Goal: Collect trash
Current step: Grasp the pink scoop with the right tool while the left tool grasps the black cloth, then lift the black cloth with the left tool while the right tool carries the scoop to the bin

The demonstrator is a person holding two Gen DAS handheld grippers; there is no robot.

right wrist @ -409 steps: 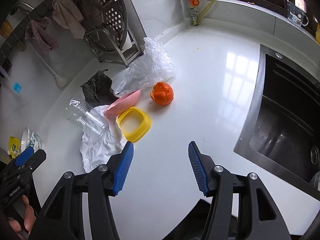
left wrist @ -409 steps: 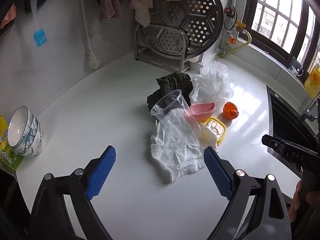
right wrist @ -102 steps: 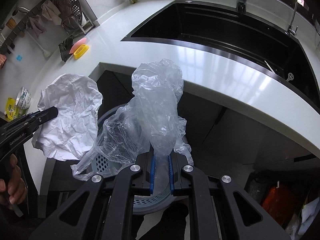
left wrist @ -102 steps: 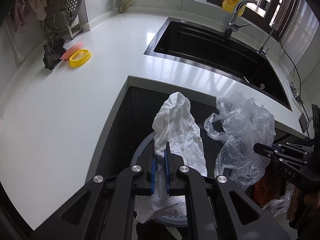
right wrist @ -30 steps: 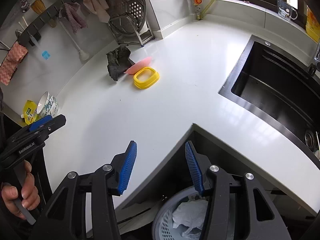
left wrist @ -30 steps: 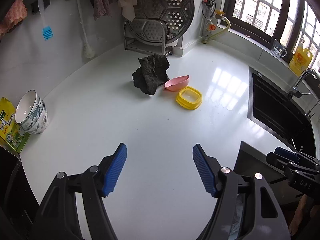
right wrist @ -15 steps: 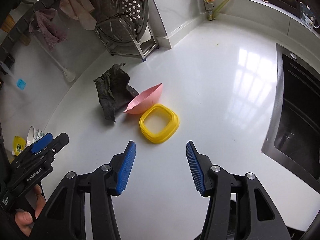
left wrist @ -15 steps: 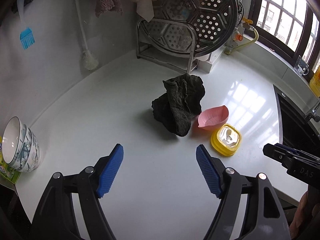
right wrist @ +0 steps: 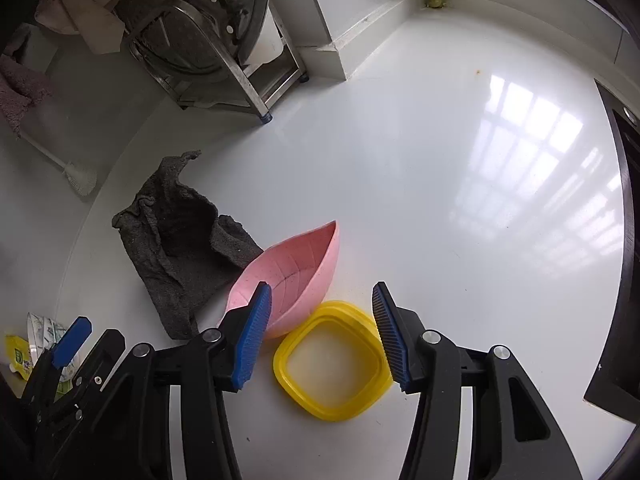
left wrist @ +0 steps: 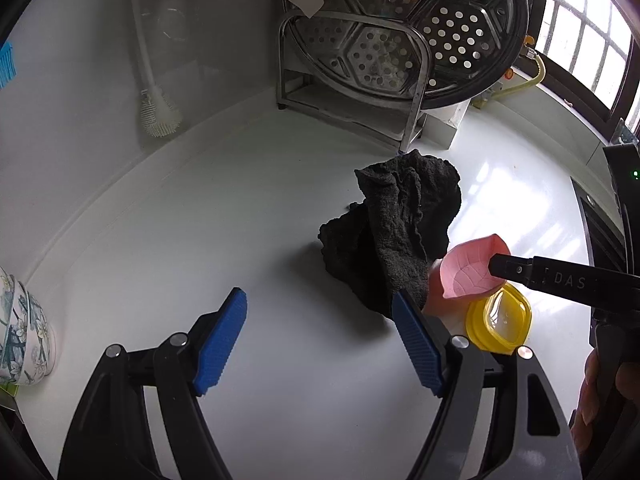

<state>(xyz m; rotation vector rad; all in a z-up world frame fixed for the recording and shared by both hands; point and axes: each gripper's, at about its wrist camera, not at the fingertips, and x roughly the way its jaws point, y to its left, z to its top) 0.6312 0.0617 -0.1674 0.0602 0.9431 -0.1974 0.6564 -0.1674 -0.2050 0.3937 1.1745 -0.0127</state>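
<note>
A dark grey rag (left wrist: 394, 232) (right wrist: 180, 232) lies crumpled on the white counter (left wrist: 200, 240). A pink leaf-shaped dish (left wrist: 468, 276) (right wrist: 298, 276) leans against it, and a yellow square lid (left wrist: 500, 322) (right wrist: 332, 358) lies beside the dish. My left gripper (left wrist: 320, 336) is open and empty, low over the counter just left of the rag. My right gripper (right wrist: 320, 332) is open and empty, with its jaws on either side of the dish end and the yellow lid. It shows in the left wrist view as a black finger (left wrist: 560, 278) over the dish.
A metal rack with a perforated steamer tray (left wrist: 404, 40) (right wrist: 208, 32) stands at the back. A white brush (left wrist: 158, 112) leans on the wall. Patterned bowls (left wrist: 22, 340) stand at the left. The black sink edge (right wrist: 624, 240) is at the right.
Both grippers have moved forward and down toward the rag, pink dish and yellow lid. The right gripper now straddles the dish and lid. Both stay open.
</note>
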